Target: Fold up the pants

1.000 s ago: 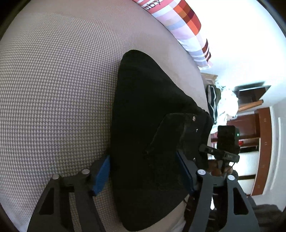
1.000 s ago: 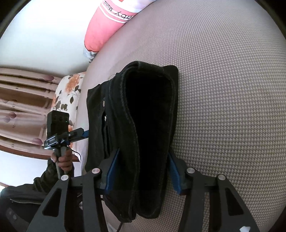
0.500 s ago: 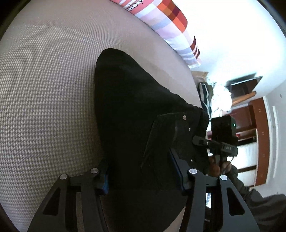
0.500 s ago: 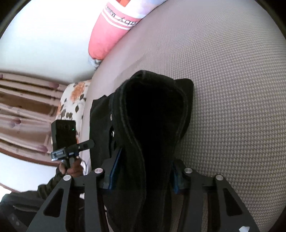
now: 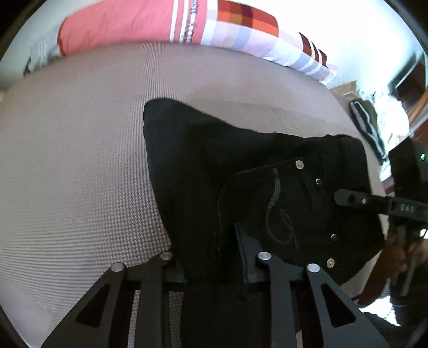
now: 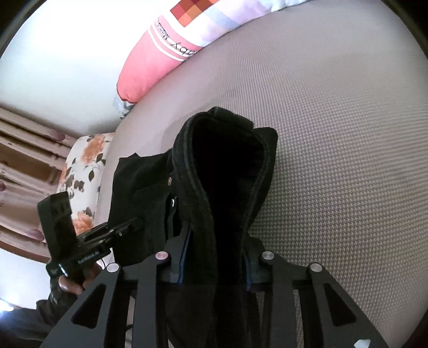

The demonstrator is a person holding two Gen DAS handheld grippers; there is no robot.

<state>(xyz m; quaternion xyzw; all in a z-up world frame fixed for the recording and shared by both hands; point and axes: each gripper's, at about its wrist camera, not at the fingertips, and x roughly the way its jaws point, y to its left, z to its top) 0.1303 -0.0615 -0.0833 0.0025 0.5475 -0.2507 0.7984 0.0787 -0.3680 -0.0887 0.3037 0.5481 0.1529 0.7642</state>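
The black pants (image 5: 214, 171) lie folded on a grey houndstooth bed cover (image 5: 75, 160), with a stitched back pocket and rivets facing up. My left gripper (image 5: 214, 257) is shut on the near edge of the pants. In the right wrist view the pants (image 6: 230, 171) bulge up in a thick folded bundle. My right gripper (image 6: 216, 259) is shut on that bundle's near end. Each gripper shows in the other's view, the right one (image 5: 379, 203) at the waistband side and the left one (image 6: 88, 241) at the pants' left edge.
A pink, striped and checked pillow (image 5: 171, 24) lies along the far edge of the bed. A floral cushion (image 6: 85, 171) and curtains are at the left. Furniture and hanging clothes (image 5: 366, 128) stand beyond the bed's right side.
Both grippers have closed tighter on the pants and tilted up, so the pillow now fills the top of the left view. The bundle in the right gripper has bunched and risen.
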